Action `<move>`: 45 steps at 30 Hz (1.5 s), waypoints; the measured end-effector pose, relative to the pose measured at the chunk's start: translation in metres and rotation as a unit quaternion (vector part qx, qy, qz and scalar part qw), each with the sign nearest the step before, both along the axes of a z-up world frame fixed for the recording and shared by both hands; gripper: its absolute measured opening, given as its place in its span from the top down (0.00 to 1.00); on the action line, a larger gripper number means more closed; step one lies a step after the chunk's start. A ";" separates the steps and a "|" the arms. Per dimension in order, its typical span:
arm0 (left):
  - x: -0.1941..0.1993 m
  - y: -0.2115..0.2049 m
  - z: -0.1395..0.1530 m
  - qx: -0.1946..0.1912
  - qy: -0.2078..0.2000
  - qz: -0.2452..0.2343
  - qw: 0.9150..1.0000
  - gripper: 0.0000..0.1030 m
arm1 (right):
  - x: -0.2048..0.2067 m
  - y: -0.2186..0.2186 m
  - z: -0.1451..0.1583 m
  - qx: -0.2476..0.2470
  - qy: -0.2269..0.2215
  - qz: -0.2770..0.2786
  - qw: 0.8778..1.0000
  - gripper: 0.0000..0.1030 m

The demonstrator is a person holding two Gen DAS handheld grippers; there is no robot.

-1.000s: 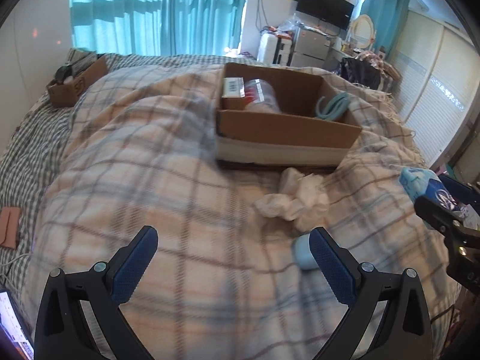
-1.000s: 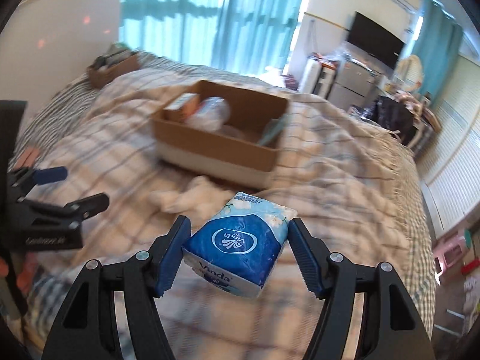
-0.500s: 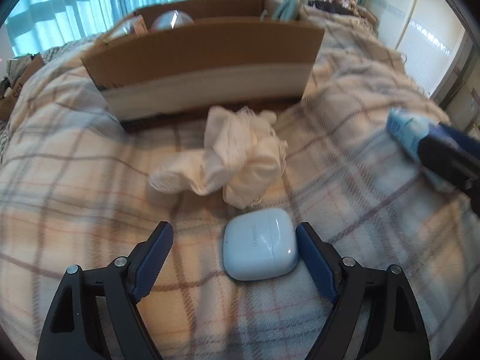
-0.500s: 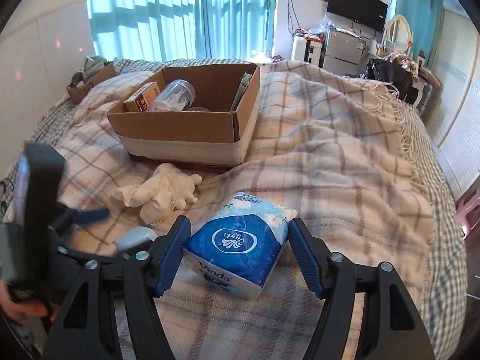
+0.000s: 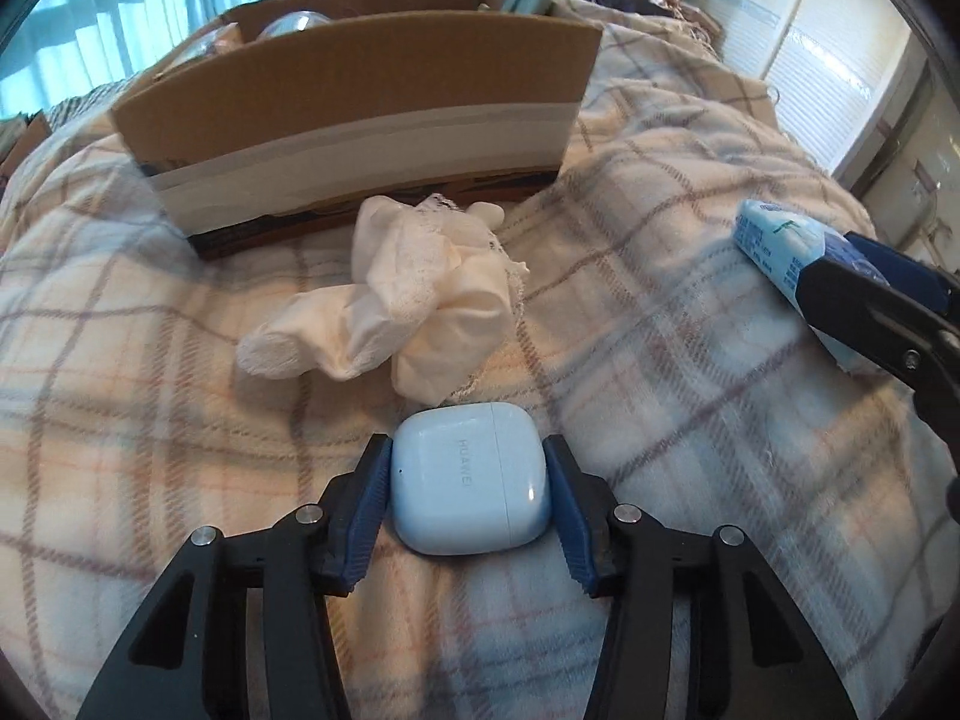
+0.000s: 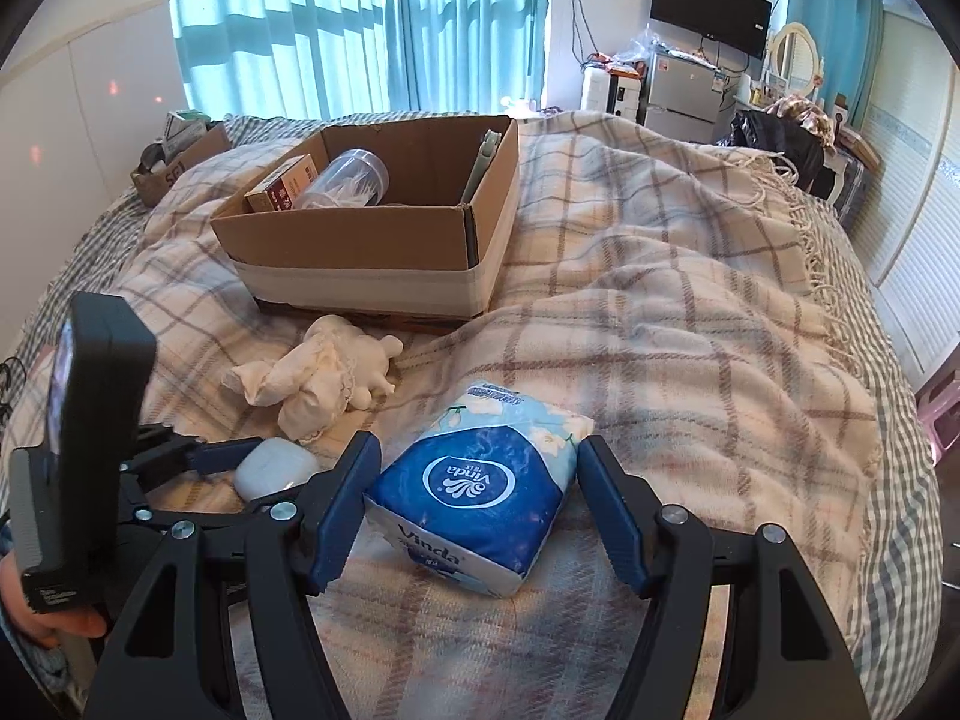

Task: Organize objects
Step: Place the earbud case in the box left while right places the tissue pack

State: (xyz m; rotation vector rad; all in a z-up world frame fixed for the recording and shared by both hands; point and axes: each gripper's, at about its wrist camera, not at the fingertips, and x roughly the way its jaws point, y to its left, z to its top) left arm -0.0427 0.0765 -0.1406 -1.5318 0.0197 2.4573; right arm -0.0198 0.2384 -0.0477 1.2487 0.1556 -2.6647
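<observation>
My left gripper (image 5: 468,468) is shut on a pale blue earbud case (image 5: 471,477) that rests on the plaid blanket (image 5: 660,312); the case also shows in the right wrist view (image 6: 273,468). My right gripper (image 6: 477,483) is shut on a blue Vinda tissue pack (image 6: 480,483), held just above the blanket to the right of the left gripper; the pack also shows in the left wrist view (image 5: 780,246). A crumpled white cloth (image 5: 408,306) lies just beyond the case. Behind it stands an open cardboard box (image 6: 372,252) holding a small carton, a clear jar and a teal item.
A smaller cardboard box (image 6: 174,162) with items sits at the bed's far left. A TV (image 6: 711,6), fridge and clutter stand past the bed's far side. The bed edge drops off at the right, with a pink stool (image 6: 945,414) beyond.
My left gripper dropped toward the blanket, moved onto the earbud case and closed on it. My right gripper kept hold of the tissue pack and swung to face the box.
</observation>
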 end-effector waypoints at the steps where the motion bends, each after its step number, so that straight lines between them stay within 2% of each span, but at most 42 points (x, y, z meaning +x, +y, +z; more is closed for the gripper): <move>1: 0.003 -0.003 0.003 0.003 0.001 0.006 1.000 0.50 | 0.001 0.000 0.002 0.002 0.003 -0.002 1.000 0.34; 8: 0.028 -0.029 0.035 0.037 0.025 0.034 0.998 0.50 | 0.011 -0.001 0.017 0.013 0.023 -0.008 1.000 0.35; 15: 0.048 -0.056 0.075 0.043 0.073 0.053 0.995 0.50 | 0.025 -0.015 0.041 0.018 0.051 0.005 0.999 0.35; 21: 0.032 -0.069 0.113 0.029 0.120 0.070 0.990 0.50 | 0.026 -0.035 0.070 0.030 0.081 0.032 0.996 0.35; 28: -0.016 -0.079 0.154 0.011 0.166 0.082 0.983 0.50 | -0.006 -0.050 0.108 0.011 0.109 0.058 0.992 0.35; 33: -0.062 -0.081 0.170 0.006 0.184 0.082 0.980 0.50 | -0.046 -0.058 0.135 0.004 0.134 0.067 0.989 0.35; 39: -0.126 -0.085 0.167 -0.003 0.188 0.103 0.977 0.50 | -0.109 -0.065 0.149 0.004 0.156 0.070 0.985 0.35; 42: -0.150 -0.082 0.157 -0.007 0.194 0.099 0.976 0.50 | -0.147 -0.070 0.144 0.015 0.156 0.064 0.986 0.35; 45: -0.171 -0.078 0.139 -0.002 0.176 0.085 0.981 0.50 | -0.182 -0.074 0.131 0.017 0.152 0.050 0.987 0.35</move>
